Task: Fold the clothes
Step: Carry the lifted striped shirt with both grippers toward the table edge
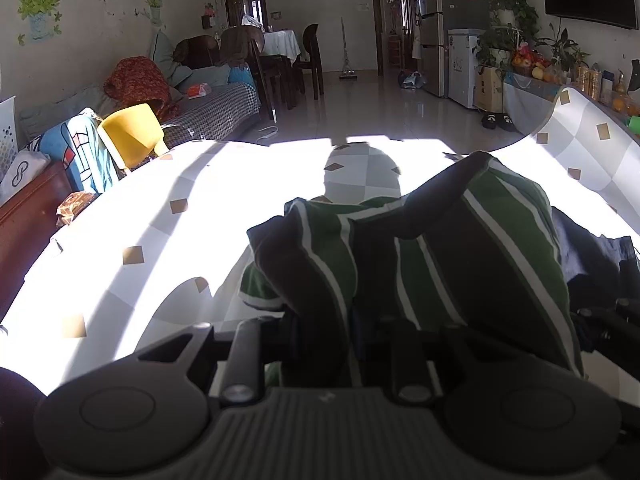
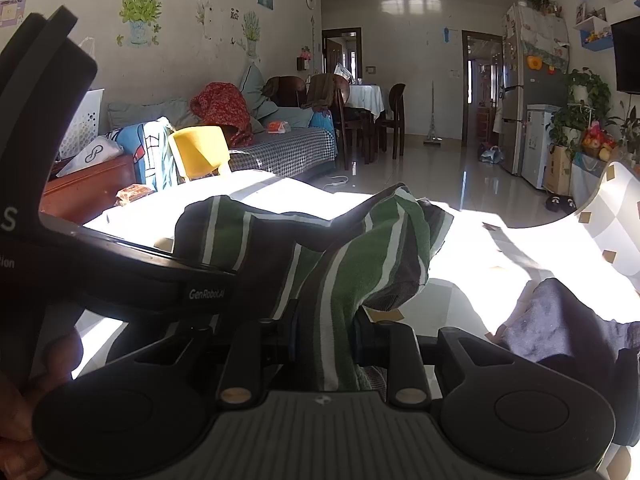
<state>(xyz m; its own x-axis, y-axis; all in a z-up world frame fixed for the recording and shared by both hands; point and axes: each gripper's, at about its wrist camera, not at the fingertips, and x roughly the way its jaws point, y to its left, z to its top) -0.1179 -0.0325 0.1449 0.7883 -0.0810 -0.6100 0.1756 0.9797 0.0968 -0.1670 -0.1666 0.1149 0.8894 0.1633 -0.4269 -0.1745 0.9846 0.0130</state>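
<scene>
A green, dark and white striped garment [image 1: 460, 248] is bunched up above the sunlit checked tabletop [image 1: 132, 216]. My left gripper [image 1: 356, 336] is shut on a fold of it, and the cloth hides the fingertips. In the right wrist view the same striped garment [image 2: 352, 264] drapes over my right gripper [image 2: 326, 336], which is shut on another fold. The left gripper's black body [image 2: 120, 268] crosses the left side of that view, close beside the right one, with a hand [image 2: 24, 392] on its handle.
A dark blue garment [image 2: 560, 328] lies on the table at the right, also seen as dark cloth [image 1: 600, 256] in the left view. The checked table cover [image 1: 580, 136] curls upward at the far right. A yellow chair [image 1: 132, 128], sofa and wooden cabinet stand left.
</scene>
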